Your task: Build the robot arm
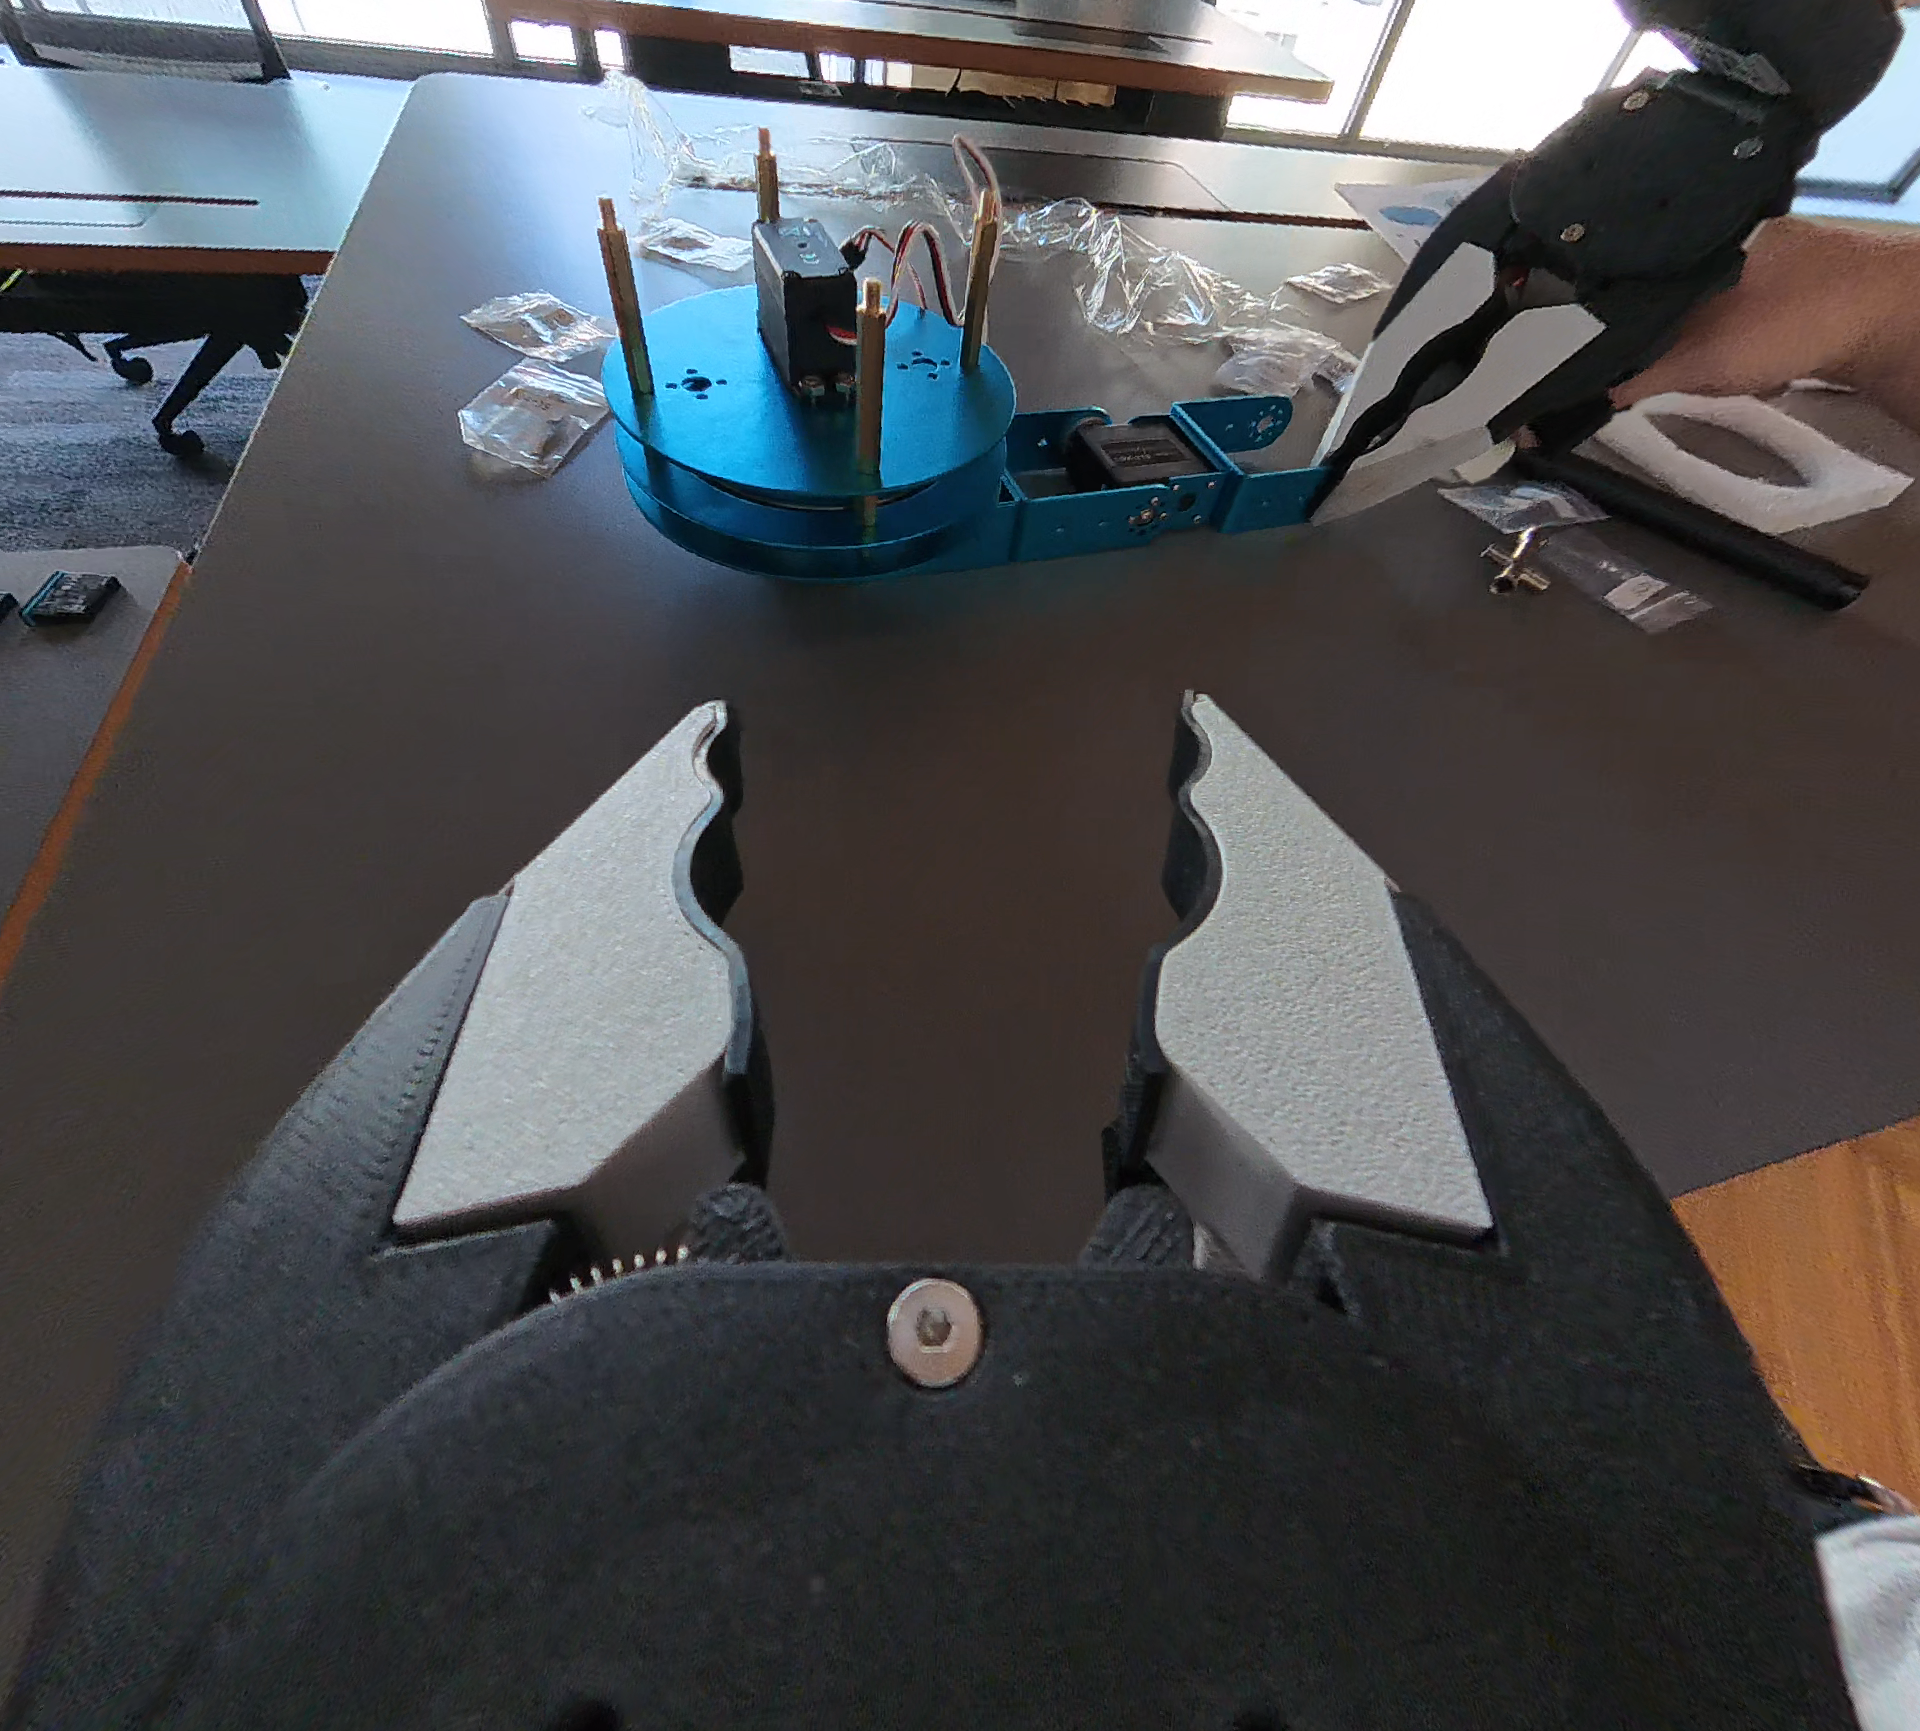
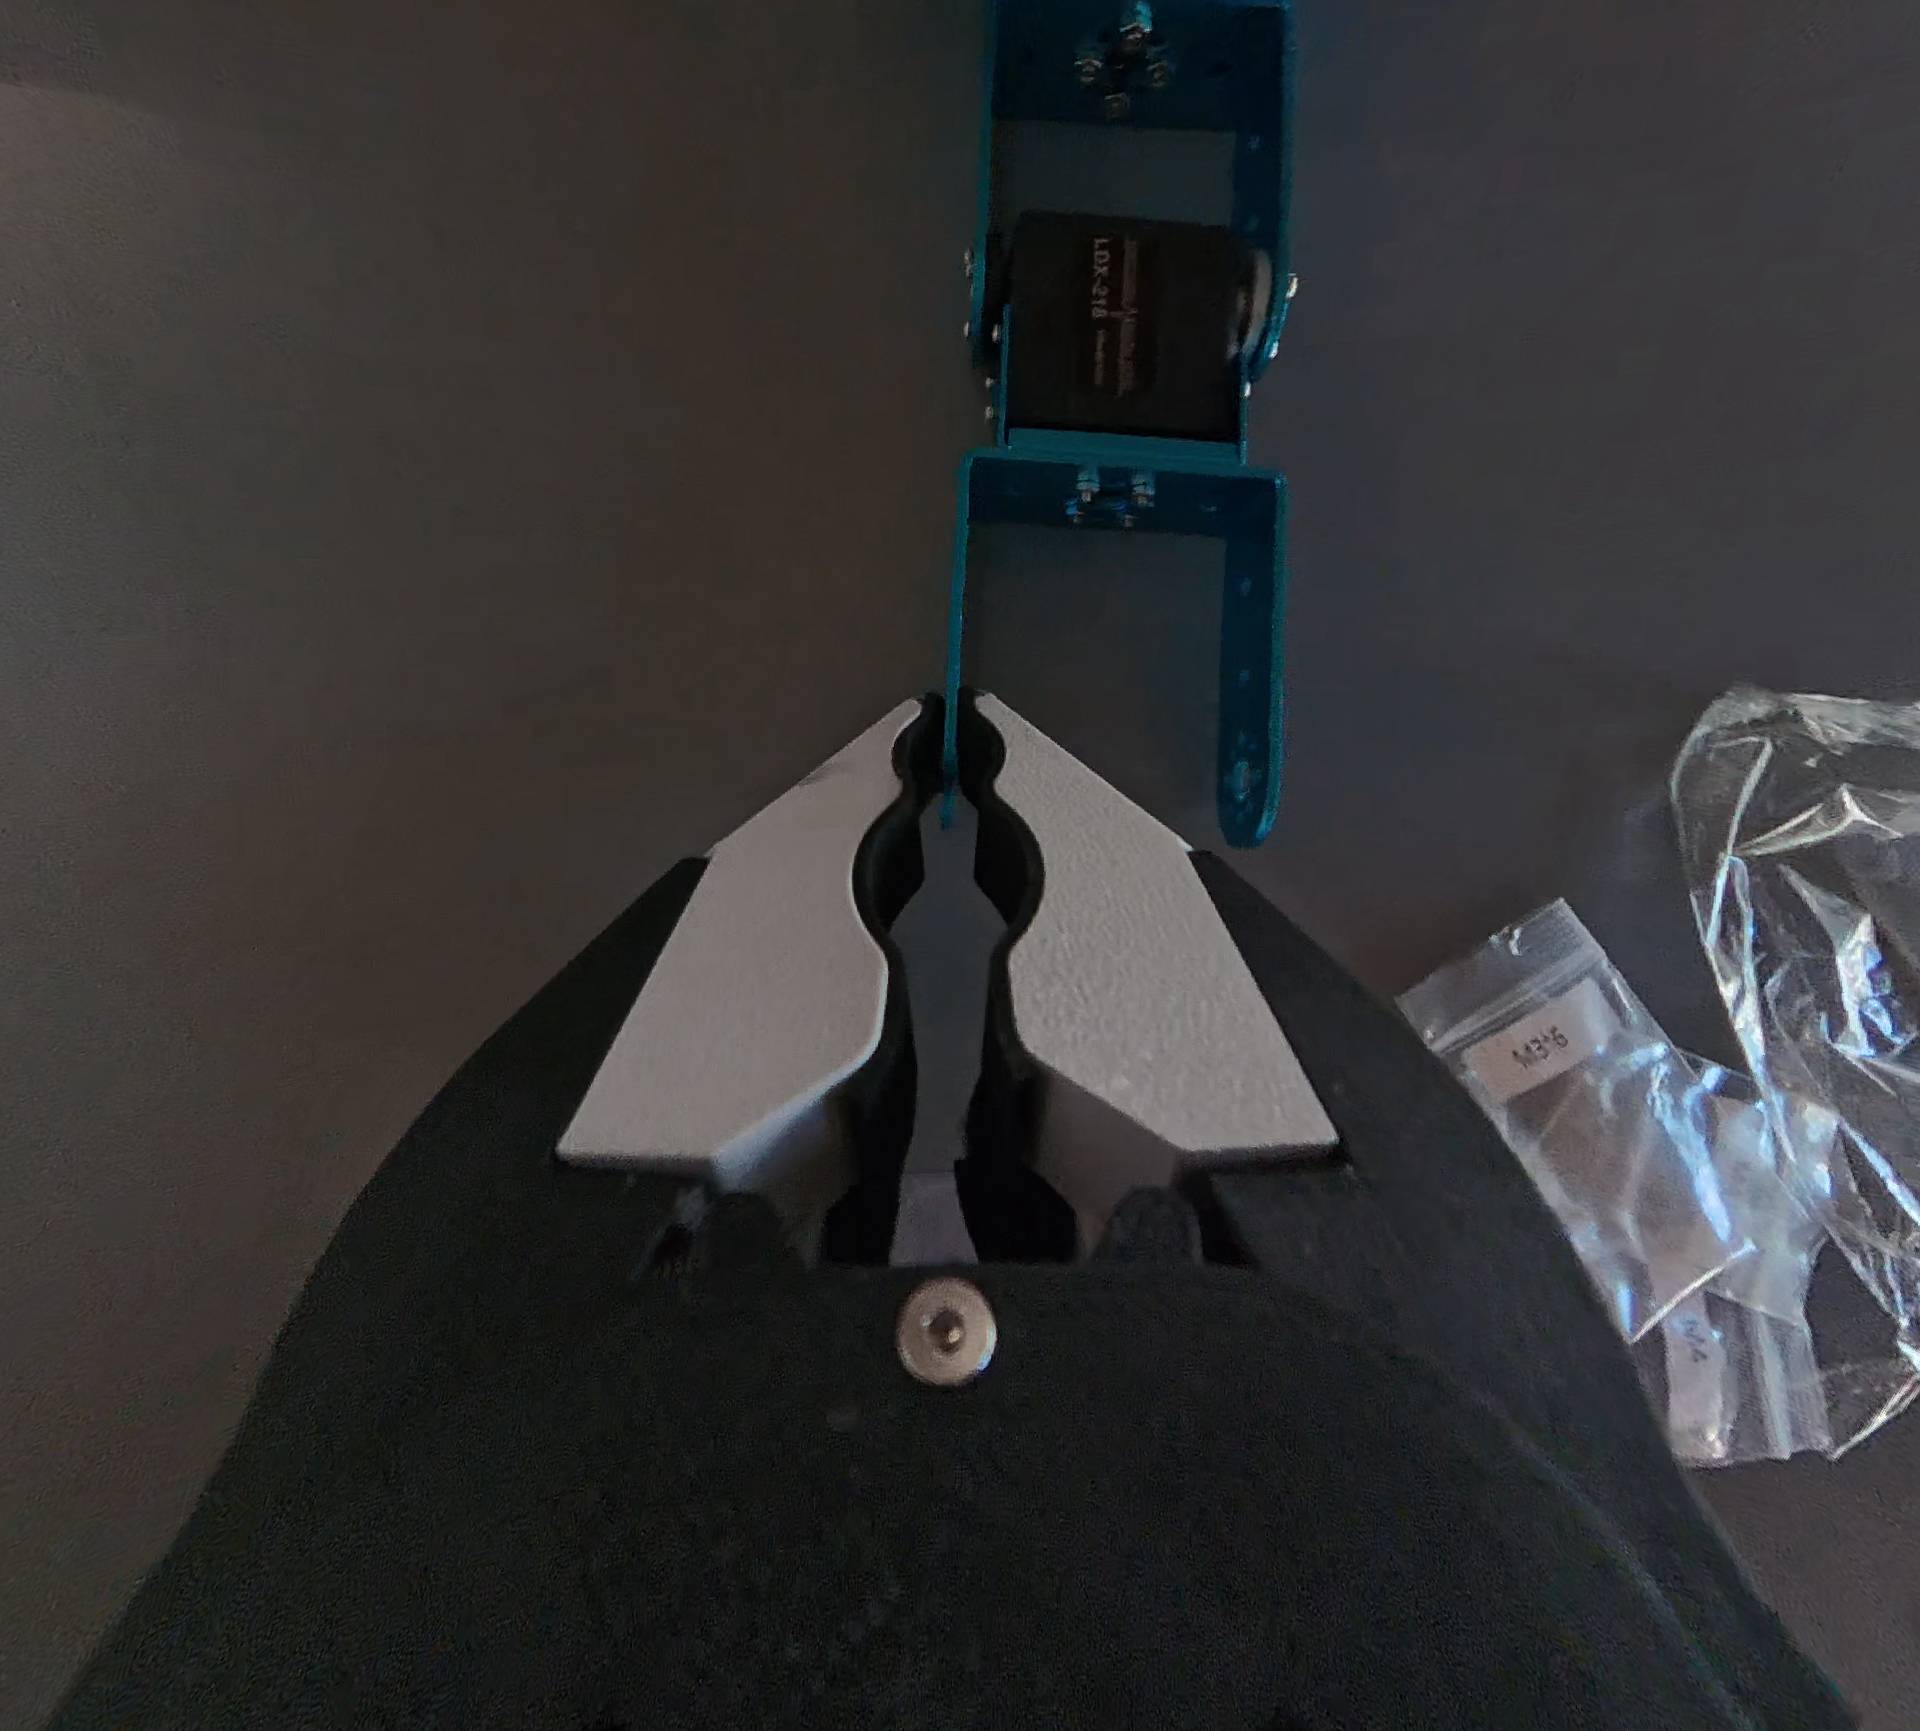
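Observation:
A blue metal robot-arm kit lies on the dark table point(image 1: 935, 663). Its round double-disc base point(image 1: 810, 424) carries brass standoffs and a black servo point(image 1: 800, 289). A blue bracket arm point(image 1: 1143, 476) with a second black servo point(image 2: 1122, 325) stretches right from the base. My right gripper point(image 2: 948, 715) is shut on the left leg of the blue U-bracket point(image 2: 1117, 492) at the arm's end; it also shows in the left wrist view point(image 1: 1382, 466). My left gripper point(image 1: 956, 710) is open and empty above bare table, in front of the base.
Clear plastic bags point(image 1: 530, 414) of small parts lie left of the base and behind it, and also to the right of my right gripper point(image 2: 1621, 1151). A white foam piece point(image 1: 1756, 455), a black rod point(image 1: 1704, 538) and a small metal wrench point(image 1: 1512, 559) lie at right. Other desks stand behind. One gripper's finger ends stand about 25 centimetres off the other's. The left gripper is farther from the small metal wrench point(image 1: 1512, 559), some 25 centimetres, than the right, some 9 centimetres.

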A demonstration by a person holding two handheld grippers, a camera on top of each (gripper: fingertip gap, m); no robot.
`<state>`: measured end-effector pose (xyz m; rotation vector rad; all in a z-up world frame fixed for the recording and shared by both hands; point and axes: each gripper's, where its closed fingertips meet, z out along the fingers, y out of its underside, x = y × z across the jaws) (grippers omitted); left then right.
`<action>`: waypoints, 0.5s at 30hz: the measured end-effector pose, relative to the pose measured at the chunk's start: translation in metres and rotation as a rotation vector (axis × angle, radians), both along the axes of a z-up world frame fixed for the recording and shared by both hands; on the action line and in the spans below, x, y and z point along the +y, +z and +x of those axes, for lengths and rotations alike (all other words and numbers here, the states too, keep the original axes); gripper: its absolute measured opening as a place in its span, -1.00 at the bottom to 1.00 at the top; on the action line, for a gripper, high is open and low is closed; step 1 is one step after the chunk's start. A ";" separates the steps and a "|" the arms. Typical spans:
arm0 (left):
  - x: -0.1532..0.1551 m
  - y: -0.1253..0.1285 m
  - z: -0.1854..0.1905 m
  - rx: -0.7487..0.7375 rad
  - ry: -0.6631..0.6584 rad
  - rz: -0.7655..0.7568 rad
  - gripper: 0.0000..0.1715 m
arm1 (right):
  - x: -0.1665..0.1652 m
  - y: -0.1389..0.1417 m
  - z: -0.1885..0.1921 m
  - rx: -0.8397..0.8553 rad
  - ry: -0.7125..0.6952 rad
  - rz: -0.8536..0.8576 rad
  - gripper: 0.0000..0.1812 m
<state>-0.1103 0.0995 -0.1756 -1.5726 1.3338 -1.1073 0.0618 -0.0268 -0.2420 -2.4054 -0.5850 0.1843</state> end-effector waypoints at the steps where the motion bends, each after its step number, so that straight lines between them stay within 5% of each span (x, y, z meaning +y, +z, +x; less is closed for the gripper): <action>1: -0.002 0.002 -0.003 -0.006 0.004 -0.006 -0.04 | 0.000 0.001 0.000 -0.008 0.018 -0.009 -0.97; 12: 0.009 0.000 -0.030 -0.001 0.076 -0.018 -0.04 | -0.002 -0.001 0.000 -0.069 0.067 -0.015 -0.96; 15: 0.011 -0.003 -0.035 0.007 0.076 -0.032 -0.03 | -0.002 0.001 0.002 -0.065 0.031 -0.009 -0.79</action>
